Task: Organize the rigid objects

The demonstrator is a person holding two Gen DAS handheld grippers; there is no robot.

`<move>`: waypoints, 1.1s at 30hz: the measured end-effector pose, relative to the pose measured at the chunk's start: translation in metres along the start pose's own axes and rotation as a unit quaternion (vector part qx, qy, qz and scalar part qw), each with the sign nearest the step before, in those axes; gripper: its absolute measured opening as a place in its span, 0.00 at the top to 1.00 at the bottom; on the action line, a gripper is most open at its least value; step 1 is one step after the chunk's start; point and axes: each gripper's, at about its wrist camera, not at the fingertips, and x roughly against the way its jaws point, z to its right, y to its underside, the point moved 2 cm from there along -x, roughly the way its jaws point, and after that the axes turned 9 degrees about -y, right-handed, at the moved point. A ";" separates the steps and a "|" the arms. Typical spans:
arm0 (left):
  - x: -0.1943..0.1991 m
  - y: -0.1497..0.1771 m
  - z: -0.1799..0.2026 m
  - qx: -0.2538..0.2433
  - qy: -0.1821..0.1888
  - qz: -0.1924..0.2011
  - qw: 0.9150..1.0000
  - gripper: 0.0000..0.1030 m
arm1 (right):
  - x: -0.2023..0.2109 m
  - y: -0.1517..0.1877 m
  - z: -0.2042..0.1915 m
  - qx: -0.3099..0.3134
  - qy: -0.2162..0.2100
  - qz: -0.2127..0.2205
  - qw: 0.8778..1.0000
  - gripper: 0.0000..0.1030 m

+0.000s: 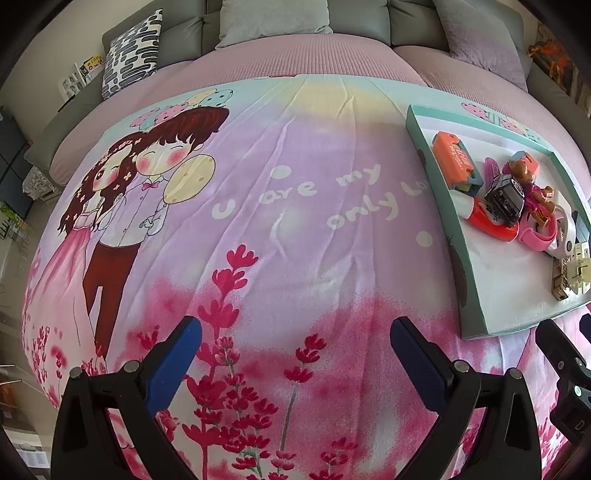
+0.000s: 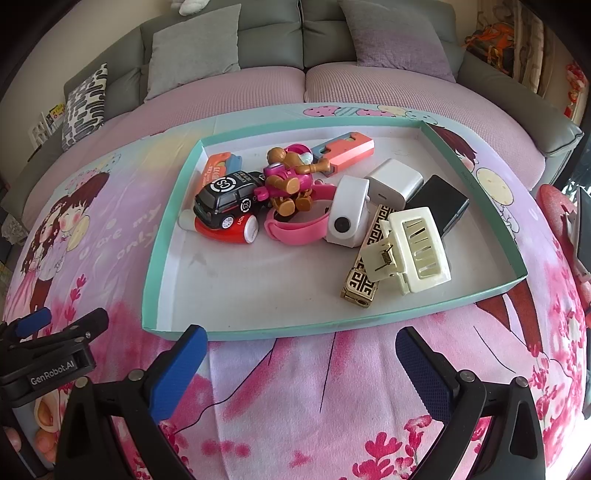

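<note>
A teal-rimmed shallow box [image 2: 173, 206] lies on a cartoon-print cloth and holds a pile of small things: a black toy car [image 2: 229, 197], a brown and pink bear figure [image 2: 291, 177], a pink watch band [image 2: 295, 229], a cream hair claw [image 2: 417, 251], a gold patterned lighter [image 2: 365, 266], white chargers [image 2: 349, 210] and an orange case [image 2: 347, 147]. My right gripper [image 2: 299, 363] is open and empty just in front of the box's near rim. My left gripper [image 1: 295, 349] is open and empty over bare cloth, left of the box [image 1: 461, 266]. The left gripper also shows in the right wrist view [image 2: 55, 328].
The cloth [image 1: 280, 206] covers a pink-topped surface in front of a grey sofa [image 2: 295, 33] with several cushions. A black and white cushion [image 1: 129, 51] leans at the far left. A red object [image 2: 554, 206] lies right of the box.
</note>
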 end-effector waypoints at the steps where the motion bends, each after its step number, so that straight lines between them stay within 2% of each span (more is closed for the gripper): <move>1: 0.000 0.000 0.000 0.000 0.000 0.000 1.000 0.01 | 0.000 0.000 0.000 0.000 0.000 0.000 1.000 0.00; 33: -0.005 -0.001 -0.006 0.014 0.003 -0.010 1.000 0.01 | -0.005 0.002 0.003 -0.003 0.000 -0.004 1.000 0.00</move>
